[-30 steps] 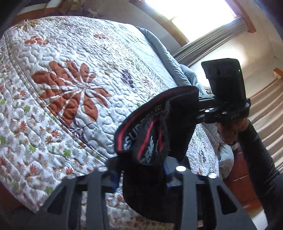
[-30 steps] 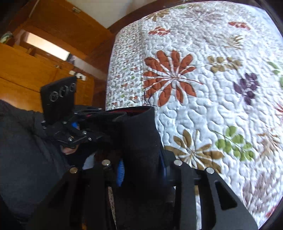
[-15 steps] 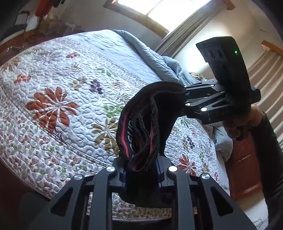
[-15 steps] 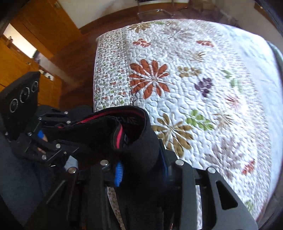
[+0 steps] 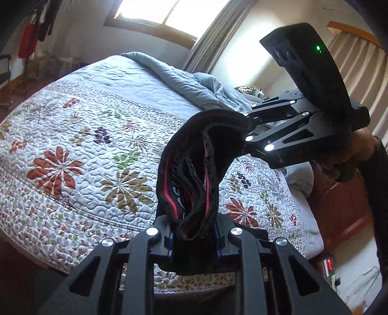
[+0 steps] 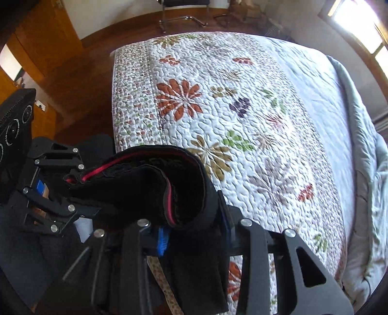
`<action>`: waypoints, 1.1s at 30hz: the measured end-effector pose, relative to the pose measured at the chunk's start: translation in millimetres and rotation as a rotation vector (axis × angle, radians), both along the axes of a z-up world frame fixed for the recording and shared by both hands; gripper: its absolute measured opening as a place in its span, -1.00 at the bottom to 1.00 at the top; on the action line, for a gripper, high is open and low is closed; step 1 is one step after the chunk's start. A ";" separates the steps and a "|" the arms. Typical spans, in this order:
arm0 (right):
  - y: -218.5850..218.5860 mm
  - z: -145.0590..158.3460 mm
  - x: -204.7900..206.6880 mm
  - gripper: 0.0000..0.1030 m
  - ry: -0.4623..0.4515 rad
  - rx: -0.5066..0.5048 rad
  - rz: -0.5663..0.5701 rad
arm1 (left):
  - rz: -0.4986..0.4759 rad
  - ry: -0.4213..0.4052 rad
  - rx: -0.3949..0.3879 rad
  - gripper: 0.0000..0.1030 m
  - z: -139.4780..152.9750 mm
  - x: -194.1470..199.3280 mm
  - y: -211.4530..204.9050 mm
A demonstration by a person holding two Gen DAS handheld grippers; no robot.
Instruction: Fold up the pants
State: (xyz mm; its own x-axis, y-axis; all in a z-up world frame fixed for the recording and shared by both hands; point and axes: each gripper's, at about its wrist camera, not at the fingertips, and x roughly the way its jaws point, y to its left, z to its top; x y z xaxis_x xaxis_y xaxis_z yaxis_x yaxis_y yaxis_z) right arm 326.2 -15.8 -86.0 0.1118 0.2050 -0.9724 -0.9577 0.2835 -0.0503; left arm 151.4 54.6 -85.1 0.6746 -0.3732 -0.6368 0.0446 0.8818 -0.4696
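Quilted bed (image 5: 72, 135) below | pants (image 5: 194, 169) waistband pinched between both grippers' fingers, spanning them

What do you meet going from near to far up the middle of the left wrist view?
Left claw clamped on the black pants → floral quilt → grey-blue blanket heaped at the bed's far side → window.
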 end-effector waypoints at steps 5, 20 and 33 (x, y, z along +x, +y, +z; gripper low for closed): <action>-21.3 6.4 -8.2 -0.36 -0.044 -0.028 -0.042 | -0.052 -0.014 0.039 -0.56 8.5 0.5 -21.1; -69.1 17.6 -24.5 -0.36 -0.138 -0.072 -0.110 | -0.129 -0.036 0.090 -0.56 25.7 -1.3 -67.8; -111.3 21.2 -28.3 -0.36 -0.170 -0.076 -0.167 | -0.205 -0.057 0.109 -0.56 33.1 0.7 -110.1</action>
State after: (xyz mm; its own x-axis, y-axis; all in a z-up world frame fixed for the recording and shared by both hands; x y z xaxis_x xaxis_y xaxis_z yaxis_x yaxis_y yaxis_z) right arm 297.9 -127.2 -64.8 0.3010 0.0968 -0.9487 -0.8740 0.4259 -0.2339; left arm 152.2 -55.5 -52.0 0.6276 -0.4373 -0.6441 0.2515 0.8968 -0.3639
